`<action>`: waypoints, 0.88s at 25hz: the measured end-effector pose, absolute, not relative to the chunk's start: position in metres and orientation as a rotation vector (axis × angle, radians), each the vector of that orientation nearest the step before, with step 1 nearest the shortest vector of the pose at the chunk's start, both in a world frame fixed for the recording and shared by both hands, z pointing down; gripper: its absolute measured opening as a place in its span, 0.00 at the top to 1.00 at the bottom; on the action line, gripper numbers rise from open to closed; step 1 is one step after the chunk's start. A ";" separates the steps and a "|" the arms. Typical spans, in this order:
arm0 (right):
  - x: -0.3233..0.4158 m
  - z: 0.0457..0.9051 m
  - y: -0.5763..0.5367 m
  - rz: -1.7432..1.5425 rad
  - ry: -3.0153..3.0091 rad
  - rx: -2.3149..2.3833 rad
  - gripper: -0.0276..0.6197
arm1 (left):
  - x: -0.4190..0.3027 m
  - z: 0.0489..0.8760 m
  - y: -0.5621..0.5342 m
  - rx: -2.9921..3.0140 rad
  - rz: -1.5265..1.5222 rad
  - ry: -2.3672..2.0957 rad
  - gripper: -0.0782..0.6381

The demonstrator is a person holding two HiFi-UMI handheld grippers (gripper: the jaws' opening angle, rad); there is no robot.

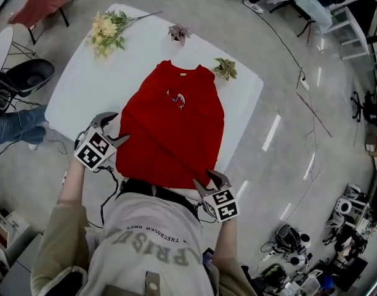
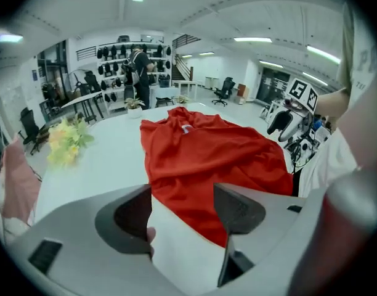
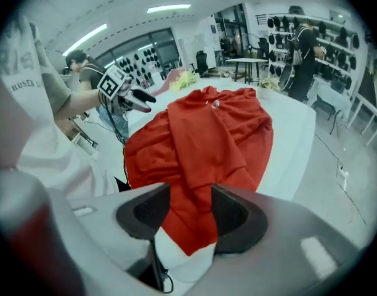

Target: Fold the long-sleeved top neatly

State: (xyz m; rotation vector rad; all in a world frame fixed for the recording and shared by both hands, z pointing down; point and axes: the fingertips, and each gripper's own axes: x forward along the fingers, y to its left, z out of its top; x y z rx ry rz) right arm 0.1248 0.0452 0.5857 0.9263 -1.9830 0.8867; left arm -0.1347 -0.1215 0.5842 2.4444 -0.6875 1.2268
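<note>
A red long-sleeved top (image 1: 170, 128) lies flat on the white table (image 1: 77, 85), collar at the far side, with its sleeves folded in over the body. My left gripper (image 1: 119, 127) hovers just off the top's near left edge with its jaws open; between them I see only bare table and the cloth's edge (image 2: 207, 153). My right gripper (image 1: 207, 179) is at the near right corner of the hem, jaws apart, with the red corner (image 3: 198, 227) showing in the gap below them, not pinched.
A bunch of yellow flowers (image 1: 105, 29) and two small potted plants (image 1: 178, 32) (image 1: 225, 68) stand along the table's far side. A dark chair (image 1: 28, 76) and a seated person's leg (image 1: 16, 125) are at the left. The table's near edge is against my body.
</note>
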 end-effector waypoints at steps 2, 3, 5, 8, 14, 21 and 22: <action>0.127 0.582 0.061 0.914 -2.014 0.887 0.55 | -0.152 0.580 -0.093 2.391 1.191 -0.768 0.48; 0.128 0.583 0.072 0.919 -2.018 0.848 0.33 | -0.159 0.581 -0.073 2.355 1.180 -0.803 0.48; 0.134 0.587 0.093 0.888 -2.007 0.778 0.32 | -0.169 0.588 -0.028 2.264 1.168 -0.855 0.47; 0.146 0.598 0.112 0.796 -1.985 0.716 0.32 | -0.173 0.606 0.038 2.104 1.184 -0.901 0.46; 0.148 0.615 0.122 0.585 -2.000 0.651 0.32 | -0.148 0.646 0.106 2.009 1.254 -0.884 0.44; 0.150 0.628 0.118 0.424 -2.006 0.596 0.34 | -0.146 0.692 0.100 1.958 1.308 -0.948 0.43; 0.149 0.629 0.119 0.418 -2.002 0.593 0.35 | -0.145 0.696 0.098 1.958 1.285 -0.954 0.43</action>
